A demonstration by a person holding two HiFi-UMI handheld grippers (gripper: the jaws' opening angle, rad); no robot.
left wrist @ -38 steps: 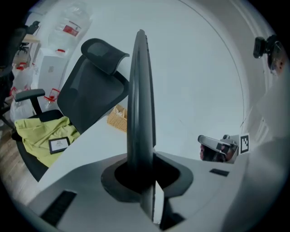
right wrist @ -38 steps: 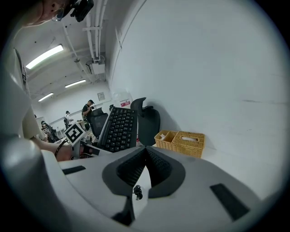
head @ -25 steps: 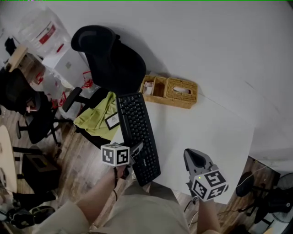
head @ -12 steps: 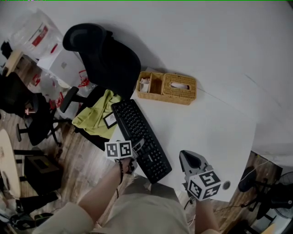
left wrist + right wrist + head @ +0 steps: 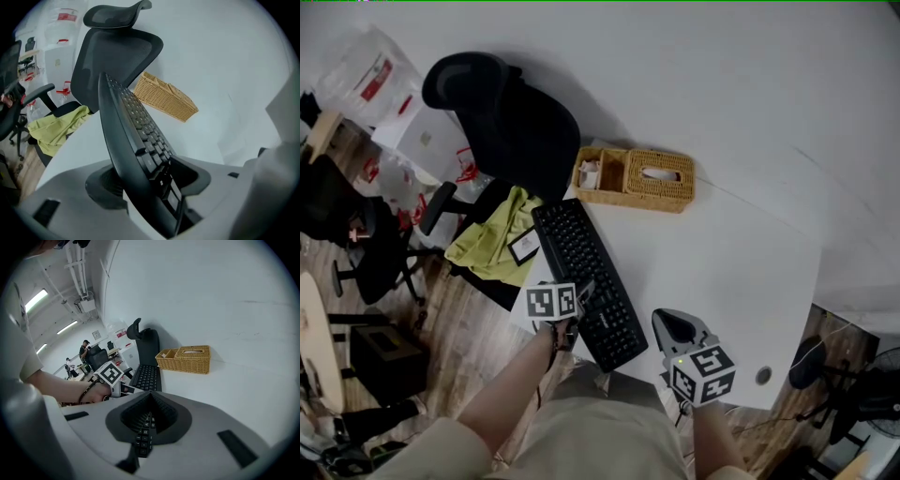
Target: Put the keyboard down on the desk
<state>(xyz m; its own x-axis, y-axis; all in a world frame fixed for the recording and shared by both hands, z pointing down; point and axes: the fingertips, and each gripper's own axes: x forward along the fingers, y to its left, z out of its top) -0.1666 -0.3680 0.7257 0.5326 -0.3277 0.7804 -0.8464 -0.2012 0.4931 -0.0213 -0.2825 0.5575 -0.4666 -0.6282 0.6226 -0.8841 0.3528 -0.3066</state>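
Two tongs are close by: the right tongs (image 5: 662, 322) are pinched together, holding nothing; the left tongs (image 5: 149, 180) have just been opening, the keyboard (image 5: 581, 272) loose between them. It lies on the desk (image 5: 722, 272) by its left edge, before the basket (image 5: 636, 180), so the job looks almost done.

Honestly, nothing legible here. The red labels (image 5: 380, 73) on the plastic bags (image 5: 352, 58) are blurry blotches. Key legends on the keyboard (image 5: 586, 281) are too tiny, same with the card (image 5: 525, 246) on the yellow-green cloth (image 5: 487, 251). The square markers (image 5: 551, 301) are just patterns.
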